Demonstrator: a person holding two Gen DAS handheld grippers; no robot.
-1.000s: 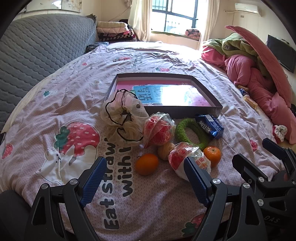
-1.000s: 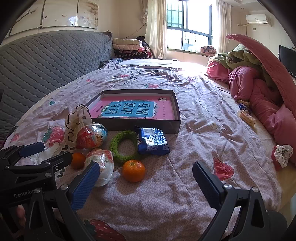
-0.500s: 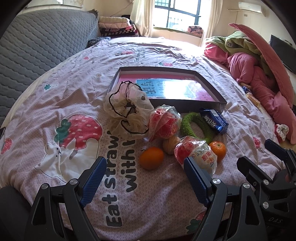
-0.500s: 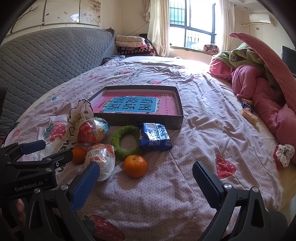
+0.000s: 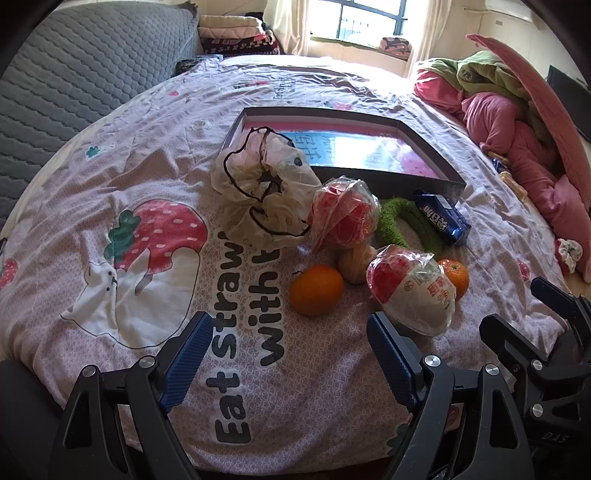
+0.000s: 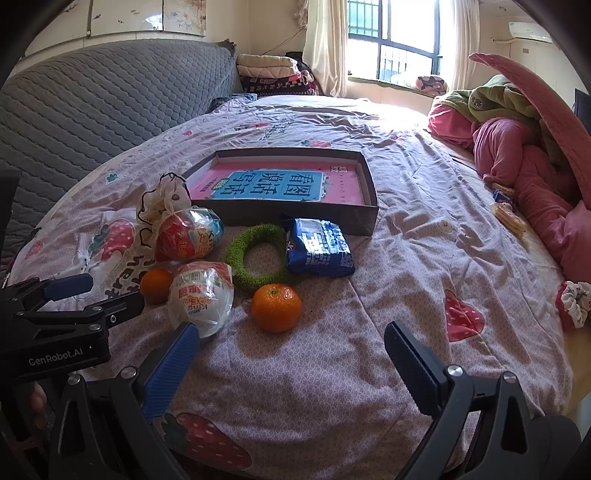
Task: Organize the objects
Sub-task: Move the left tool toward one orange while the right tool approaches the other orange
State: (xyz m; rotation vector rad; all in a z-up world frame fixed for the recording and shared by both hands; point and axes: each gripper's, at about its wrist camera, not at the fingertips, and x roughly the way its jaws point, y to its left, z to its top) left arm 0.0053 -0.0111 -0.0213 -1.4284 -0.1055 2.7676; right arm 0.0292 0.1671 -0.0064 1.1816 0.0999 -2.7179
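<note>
Strawberry-print bedspread [image 5: 155,173] carries the clutter; left gripper [image 5: 286,354] gapes wide, nearer orange [image 5: 316,289] just ahead between its fingers; right gripper [image 6: 291,363] equally wide; advancing squarely should centre the fruit.

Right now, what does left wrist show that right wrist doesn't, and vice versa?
Left wrist only: a beige ball tucked between the oranges, and the "Eat Straw" print. Right wrist only: the tray's blue label readable, and cabinets above the headboard. Both: tray, green ring, blue packet, two oranges, two wrapped eggs, drawstring pouch. Each view also catches the other hand-held gripper, both open.
</note>
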